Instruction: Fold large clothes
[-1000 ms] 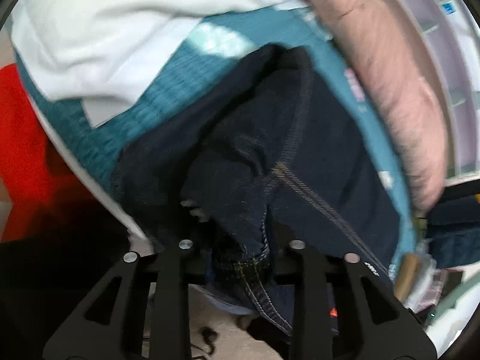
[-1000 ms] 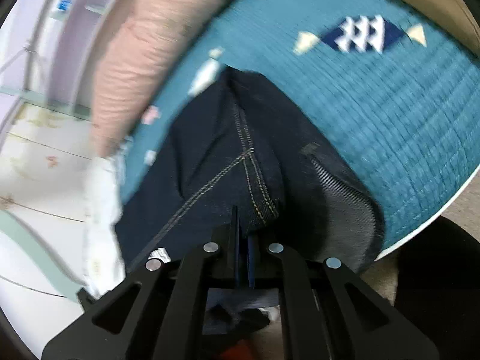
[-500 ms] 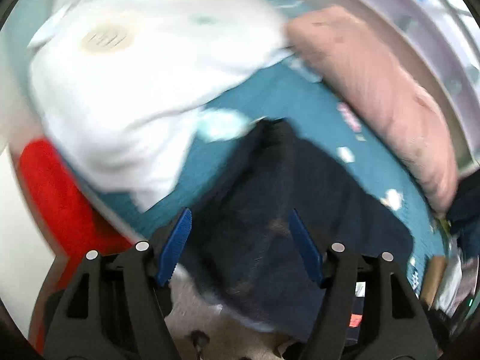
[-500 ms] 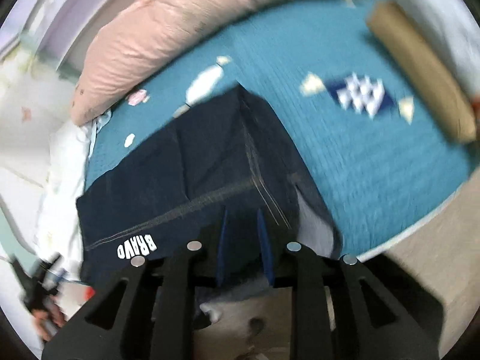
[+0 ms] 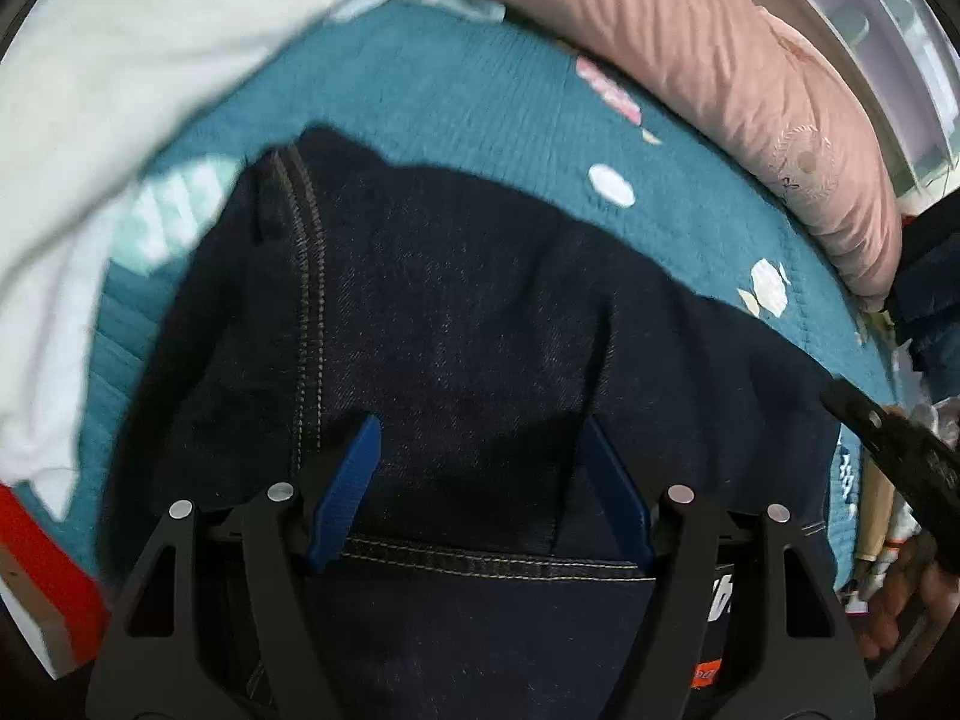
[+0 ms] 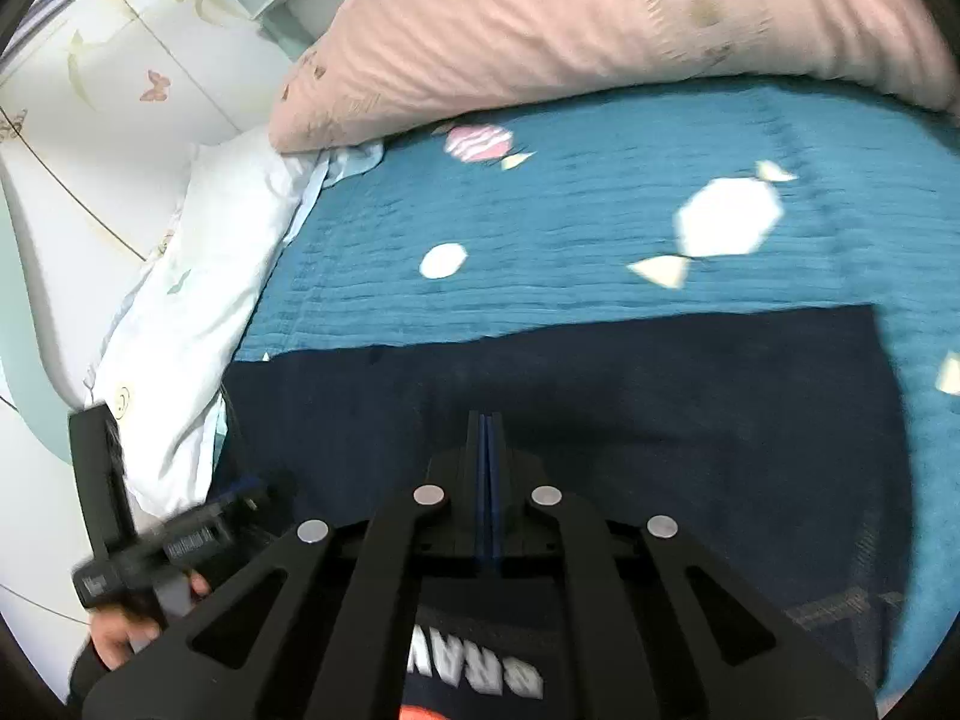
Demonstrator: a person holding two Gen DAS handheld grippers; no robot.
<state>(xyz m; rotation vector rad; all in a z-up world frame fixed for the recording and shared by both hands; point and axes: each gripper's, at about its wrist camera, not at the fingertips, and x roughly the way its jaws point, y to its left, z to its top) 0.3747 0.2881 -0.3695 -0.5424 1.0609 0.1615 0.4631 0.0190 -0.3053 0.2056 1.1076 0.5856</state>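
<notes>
Dark blue jeans [image 5: 468, 300] lie spread flat on the teal bedspread [image 5: 432, 90], with a stitched seam running down their left side. My left gripper [image 5: 483, 468] hovers over the near part of the jeans, open, with only flat denim below its blue pads [image 5: 351, 480]. In the right wrist view the jeans [image 6: 660, 408] form a dark band across the bedspread [image 6: 600, 228], with white lettering near the bottom edge. My right gripper [image 6: 486, 426] is above them, shut, its pads pressed together with no cloth between them.
A long pink pillow [image 5: 720, 60] lines the far side of the bed. A white quilt [image 5: 90, 90] lies at the left, and a red object [image 5: 36, 552] at the bed's edge. A person's hand [image 6: 114, 636] holds the other gripper at lower left.
Both grippers let go of the bunched jeans, which now lie flat. The left gripper opened wide and drew back. The right one opened briefly, shut again empty and swung across the bed.
</notes>
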